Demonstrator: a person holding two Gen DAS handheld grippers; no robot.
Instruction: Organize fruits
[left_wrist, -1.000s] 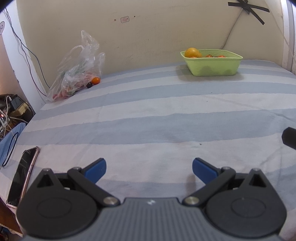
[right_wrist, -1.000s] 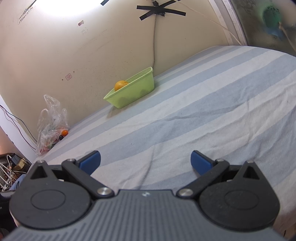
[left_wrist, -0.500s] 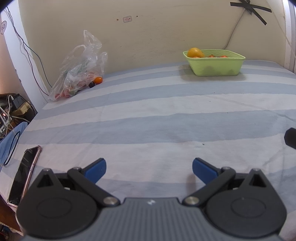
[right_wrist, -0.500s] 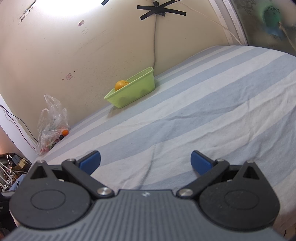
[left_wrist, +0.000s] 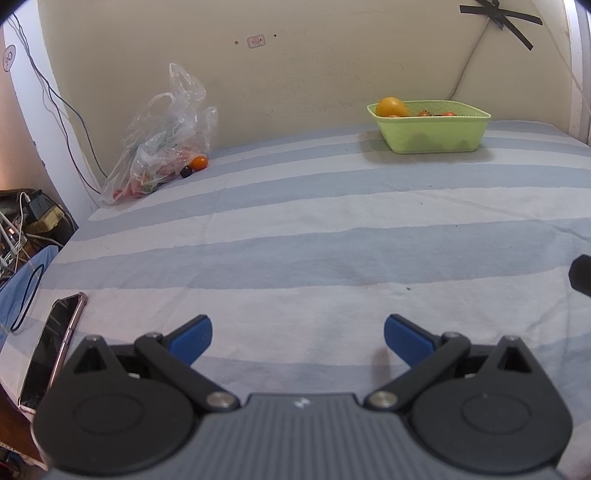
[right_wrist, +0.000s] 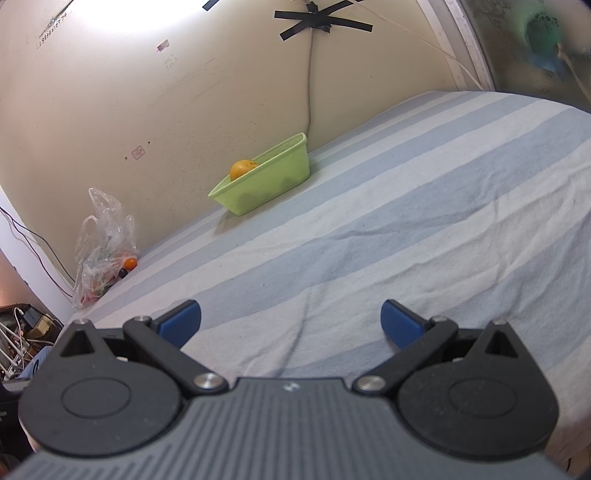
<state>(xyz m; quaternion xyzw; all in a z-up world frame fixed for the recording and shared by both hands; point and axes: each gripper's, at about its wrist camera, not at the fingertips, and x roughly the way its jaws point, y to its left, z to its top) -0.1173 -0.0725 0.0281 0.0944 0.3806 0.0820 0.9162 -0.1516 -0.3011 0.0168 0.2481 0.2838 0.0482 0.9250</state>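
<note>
Two grippers hover low over the striped bedsheet (left_wrist: 295, 251), both with blue-tipped fingers spread wide and nothing between them: the left gripper (left_wrist: 297, 334) sits level and faces the far wall squarely, while the right gripper (right_wrist: 290, 319) is rolled, so the bed tilts in its view. The green basket (left_wrist: 432, 129) rests at the far edge against the wall, its long side running along the wall, with a large orange (left_wrist: 392, 107) at its left end and smaller red-orange fruits beside it. Well apart to the left, a clear plastic bag (left_wrist: 162, 140) slumps against the wall, mouth upward, with a small orange fruit (left_wrist: 199, 161) and a dark fruit (left_wrist: 187, 171) touching its base. A phone (left_wrist: 51, 350) lies near the bed's left edge.
</note>
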